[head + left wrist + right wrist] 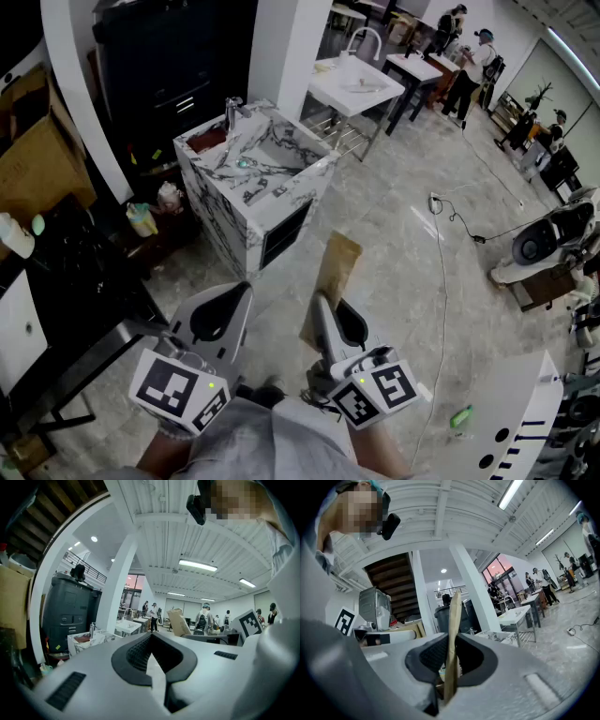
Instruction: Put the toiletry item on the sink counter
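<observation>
A flat brown paper packet (337, 267) stands on edge between the jaws of my right gripper (321, 304), which is shut on it. In the right gripper view the packet (453, 616) rises upright out of the gripper (451, 645). My left gripper (246, 289) is beside it to the left, level, its jaws together with nothing in them; the left gripper view (151, 643) shows the same. The marble sink counter (246, 202) with its faucet (232, 112) stands ahead and to the left on the floor, apart from both grippers. It also shows in the left gripper view (89, 639).
A black shelf (66, 281) and a cardboard box (37, 159) are at the left, with small bottles (142, 220) on the floor by the counter. A white sink table (352, 89) and several people stand farther back. A cable (448, 214) runs over the floor at the right.
</observation>
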Available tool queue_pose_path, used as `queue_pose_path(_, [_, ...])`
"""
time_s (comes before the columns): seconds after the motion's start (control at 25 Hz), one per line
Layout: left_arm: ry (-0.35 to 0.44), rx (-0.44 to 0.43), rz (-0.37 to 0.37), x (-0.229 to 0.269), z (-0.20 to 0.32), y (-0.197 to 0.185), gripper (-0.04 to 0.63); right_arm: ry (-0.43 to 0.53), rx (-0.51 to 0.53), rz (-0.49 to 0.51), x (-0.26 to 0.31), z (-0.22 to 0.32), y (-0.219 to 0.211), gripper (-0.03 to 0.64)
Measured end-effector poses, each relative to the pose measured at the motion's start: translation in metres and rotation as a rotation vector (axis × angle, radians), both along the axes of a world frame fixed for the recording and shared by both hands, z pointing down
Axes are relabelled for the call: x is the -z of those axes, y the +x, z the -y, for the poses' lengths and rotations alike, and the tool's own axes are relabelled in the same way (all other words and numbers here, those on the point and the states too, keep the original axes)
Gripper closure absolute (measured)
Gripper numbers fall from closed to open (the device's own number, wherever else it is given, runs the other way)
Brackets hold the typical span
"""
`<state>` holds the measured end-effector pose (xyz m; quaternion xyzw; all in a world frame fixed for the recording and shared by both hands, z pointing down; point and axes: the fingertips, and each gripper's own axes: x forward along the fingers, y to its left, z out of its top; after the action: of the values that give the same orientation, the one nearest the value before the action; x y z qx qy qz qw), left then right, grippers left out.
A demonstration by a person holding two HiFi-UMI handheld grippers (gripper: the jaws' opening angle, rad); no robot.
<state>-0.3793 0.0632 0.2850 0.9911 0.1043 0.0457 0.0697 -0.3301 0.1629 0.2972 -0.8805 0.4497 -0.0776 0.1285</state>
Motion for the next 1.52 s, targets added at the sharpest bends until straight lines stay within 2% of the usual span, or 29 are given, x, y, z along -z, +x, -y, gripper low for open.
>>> queue_pose_path(0.64, [0.008,0.012,-0.009,0.005,-0.019,0.011,0.591,0.015,0.008,-0.025,0.007,-0.018,0.013,0.574])
queue_pose_path(1.52, [0.018,-0.024,-0.039,0.005,-0.113,0.033,0.591,0.036,-0.049,-0.030,0.000,-0.121,0.035,0.574])
